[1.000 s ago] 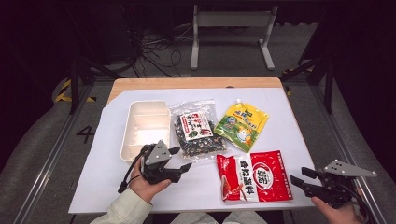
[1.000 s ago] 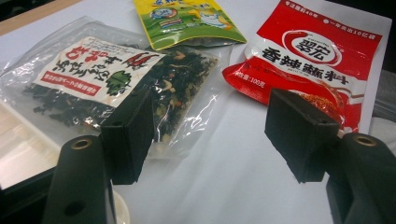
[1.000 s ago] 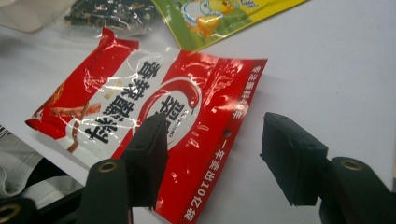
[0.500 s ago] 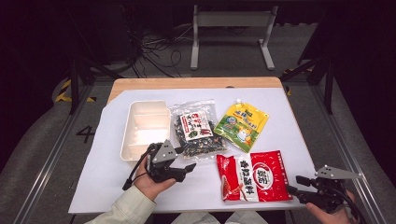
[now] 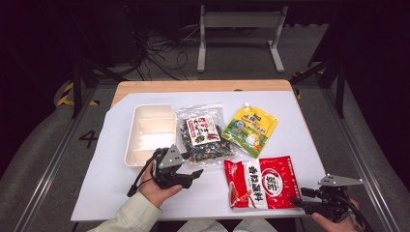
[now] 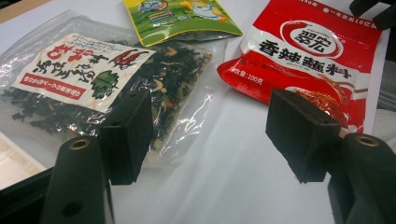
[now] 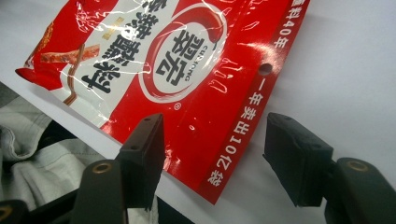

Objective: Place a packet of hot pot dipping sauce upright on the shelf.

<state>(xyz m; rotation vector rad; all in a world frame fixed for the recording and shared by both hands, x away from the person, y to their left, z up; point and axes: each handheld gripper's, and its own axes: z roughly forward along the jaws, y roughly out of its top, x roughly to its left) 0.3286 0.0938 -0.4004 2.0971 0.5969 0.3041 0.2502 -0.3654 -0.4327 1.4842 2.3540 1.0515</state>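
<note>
A red spice packet [image 5: 263, 181] lies flat at the table's front right. My right gripper [image 5: 297, 200] hovers open at the packet's near right corner, by the table's front edge. In the right gripper view the red packet [image 7: 177, 70] has its corner between the spread jaws of the right gripper [image 7: 217, 154]. My left gripper [image 5: 196, 175] is open just in front of a clear bag of dark dried greens [image 5: 203, 137]. In the left gripper view the left gripper [image 6: 210, 135] is low over the white table, with the clear bag [image 6: 93, 79] beside its left jaw.
A white divided tray [image 5: 150, 133] stands left of the clear bag. Behind the red packet lies a green and yellow pouch [image 5: 249, 129]. The white table cover [image 5: 295, 121] ends close to my right gripper. The person's light clothing [image 7: 32, 154] shows below the table edge.
My left gripper has edged slightly right along the clear bag's front. My right gripper has sunk toward the table's front edge and closed in on the red packet's corner.
</note>
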